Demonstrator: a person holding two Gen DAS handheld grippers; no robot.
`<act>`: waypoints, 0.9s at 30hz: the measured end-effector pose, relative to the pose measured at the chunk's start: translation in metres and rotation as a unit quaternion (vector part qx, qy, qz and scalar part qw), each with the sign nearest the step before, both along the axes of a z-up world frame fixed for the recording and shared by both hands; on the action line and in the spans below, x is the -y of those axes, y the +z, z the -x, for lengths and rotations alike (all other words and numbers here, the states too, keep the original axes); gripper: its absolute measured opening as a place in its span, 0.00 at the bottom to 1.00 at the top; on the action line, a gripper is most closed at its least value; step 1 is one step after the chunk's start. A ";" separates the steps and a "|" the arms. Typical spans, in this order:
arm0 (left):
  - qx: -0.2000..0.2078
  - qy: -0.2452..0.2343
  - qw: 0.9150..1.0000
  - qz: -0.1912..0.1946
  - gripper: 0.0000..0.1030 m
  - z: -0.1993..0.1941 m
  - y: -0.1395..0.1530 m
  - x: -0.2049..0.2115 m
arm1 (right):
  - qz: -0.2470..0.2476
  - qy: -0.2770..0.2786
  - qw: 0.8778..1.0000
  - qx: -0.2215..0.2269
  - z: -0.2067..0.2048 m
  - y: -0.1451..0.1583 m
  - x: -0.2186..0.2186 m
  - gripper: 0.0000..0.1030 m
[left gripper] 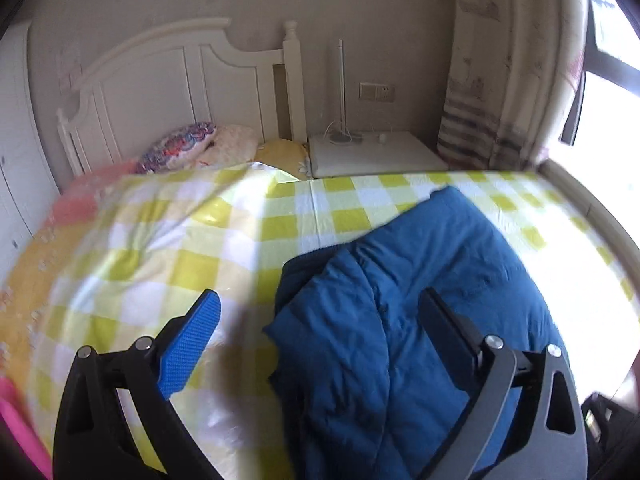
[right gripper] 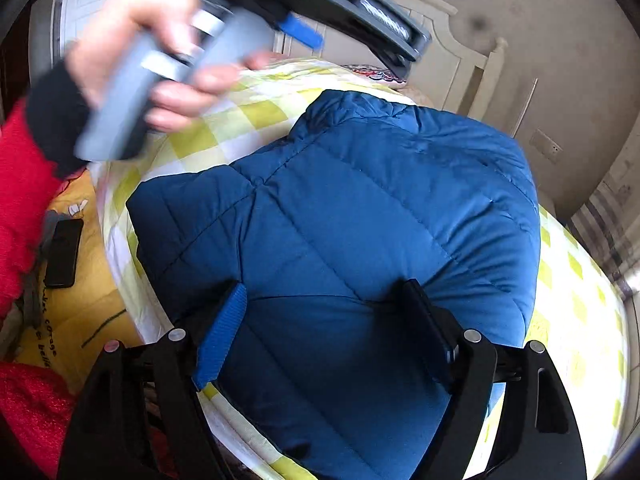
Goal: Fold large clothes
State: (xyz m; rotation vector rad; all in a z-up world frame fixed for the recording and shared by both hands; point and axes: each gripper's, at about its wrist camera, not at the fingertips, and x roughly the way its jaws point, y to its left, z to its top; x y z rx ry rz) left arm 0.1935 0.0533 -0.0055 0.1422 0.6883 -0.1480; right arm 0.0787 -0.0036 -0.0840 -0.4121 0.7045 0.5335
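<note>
The blue jacket (right gripper: 340,216) lay in a bulky folded bundle on the checked bedspread (left gripper: 168,248), so a fold looked just finished. The left gripper (left gripper: 320,304) hovered with jaws spread and empty; the right gripper (right gripper: 324,300) was likewise released above the jacket. Next would probably come a fresh grasp at an edge. Only the right view showed the left hand (right gripper: 160,60), a red sleeve (right gripper: 20,184) and a phone (right gripper: 64,252); only the left view showed the nightstand (left gripper: 376,154).

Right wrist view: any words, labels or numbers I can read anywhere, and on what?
Yellow bedding, dark handwriting-style print: partly legible, seems to read "cottage" and "bella"; not certain.
Left gripper, white marking on its black arm: blurred, unreadable.
Blue padded jacket: no label or text showing.
Black phone: screen dark, nothing to read.
</note>
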 end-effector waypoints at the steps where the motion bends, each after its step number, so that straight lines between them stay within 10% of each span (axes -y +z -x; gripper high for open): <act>1: -0.013 -0.013 1.000 -0.024 0.96 0.009 -0.006 0.008 | -0.002 0.001 1.000 0.001 -0.001 -0.003 -0.001 0.77; 5: -0.026 -0.007 0.986 -0.162 0.98 0.032 -0.063 0.036 | -0.004 0.007 1.000 0.005 0.003 -0.016 -0.007 0.77; 10: -0.006 0.045 0.993 -0.110 0.98 0.041 -0.078 0.020 | -0.051 0.034 0.997 -0.035 -0.003 0.014 0.014 0.74; 16: -0.003 0.051 0.998 -0.045 0.98 0.040 -0.085 0.003 | -0.094 -0.049 0.993 0.052 -0.047 0.067 0.069 0.72; 22: -0.009 0.057 0.998 -0.036 0.98 0.041 -0.086 0.000 | -0.081 -0.058 0.993 -0.055 -0.122 -0.003 0.068 0.74; 27: -0.010 0.053 0.998 -0.019 0.98 0.041 -0.089 -0.005 | -0.015 -0.040 0.998 -0.045 -0.135 0.028 0.057 0.72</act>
